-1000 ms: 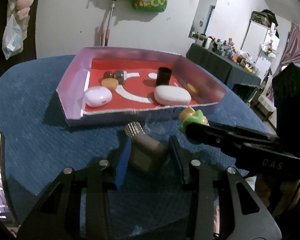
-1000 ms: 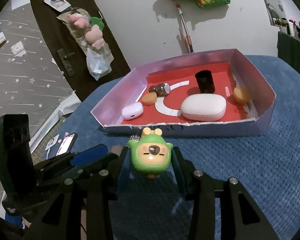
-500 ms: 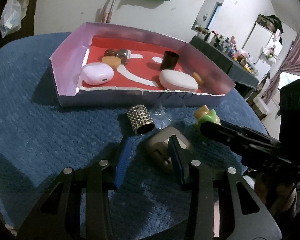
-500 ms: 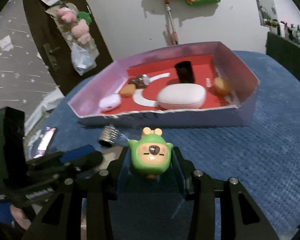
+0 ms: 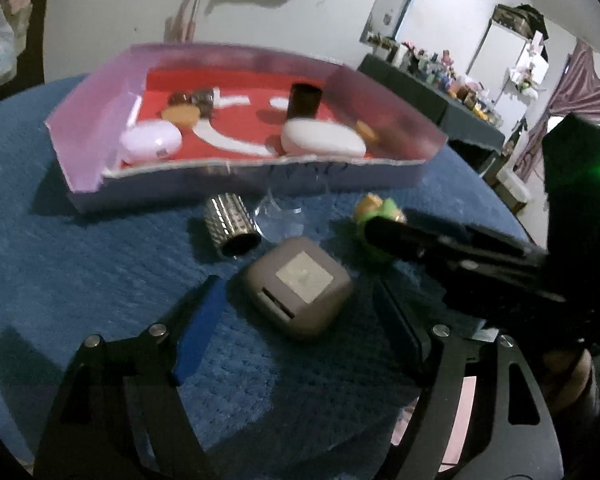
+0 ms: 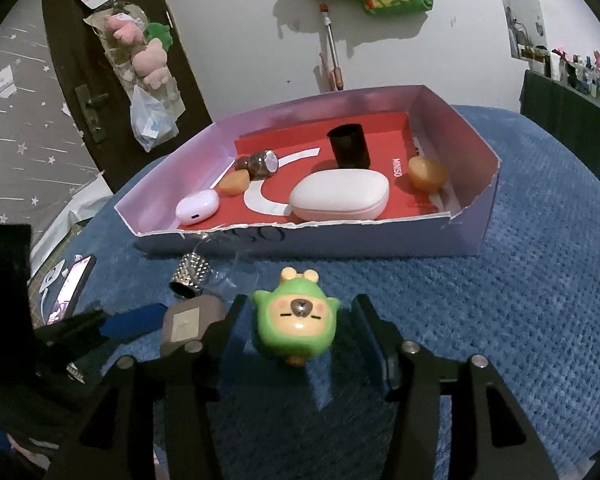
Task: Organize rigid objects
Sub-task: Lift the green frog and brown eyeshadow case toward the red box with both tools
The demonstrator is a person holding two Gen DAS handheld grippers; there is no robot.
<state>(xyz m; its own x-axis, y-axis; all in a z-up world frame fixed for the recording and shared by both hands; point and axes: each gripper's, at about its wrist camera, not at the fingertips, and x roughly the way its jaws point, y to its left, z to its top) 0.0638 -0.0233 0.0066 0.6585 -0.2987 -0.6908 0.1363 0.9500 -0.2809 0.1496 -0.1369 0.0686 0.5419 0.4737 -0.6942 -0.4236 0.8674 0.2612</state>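
White walls (image 6: 236, 20), dark door (image 6: 76, 92), cluttered dark side table (image 5: 440, 92).

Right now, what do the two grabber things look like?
Both are black. The left gripper has two long flat fingers on frames with cut-out holes and silver screws, and one finger wears a blue pad. The right gripper looks the same; a green light glows on its body.

phone (image 6: 70, 286), hanging plush toys (image 6: 140, 52), perhaps bagged
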